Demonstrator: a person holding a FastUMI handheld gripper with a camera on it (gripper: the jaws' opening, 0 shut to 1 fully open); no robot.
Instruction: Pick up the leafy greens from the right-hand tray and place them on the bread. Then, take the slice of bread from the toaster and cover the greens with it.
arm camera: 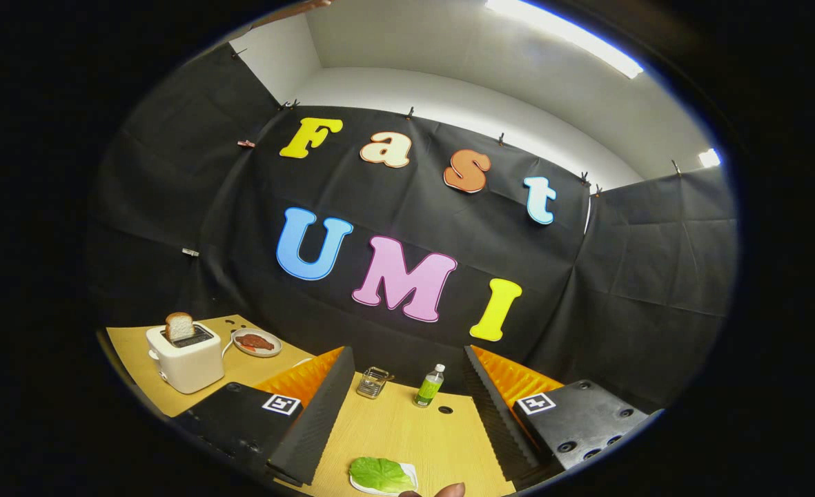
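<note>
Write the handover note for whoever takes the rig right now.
Hand-held gripper: fingers wide open, holding nothing, above the wooden table.
Leafy greens lie on a small white tray between the fingers, near their base; not yet picked up.
Bread slice stands in the white toaster, beyond the left finger.
Done: nothing. Left: greens onto the bread, then cover with the toaster slice.

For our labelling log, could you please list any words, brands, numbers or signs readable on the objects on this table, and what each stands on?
None can be read.
Bottle: label too small to read.
Tool, open with the greens between its fingers: a square black-and-white coded marker on each finger, no words.
Toaster: no text visible.
</note>
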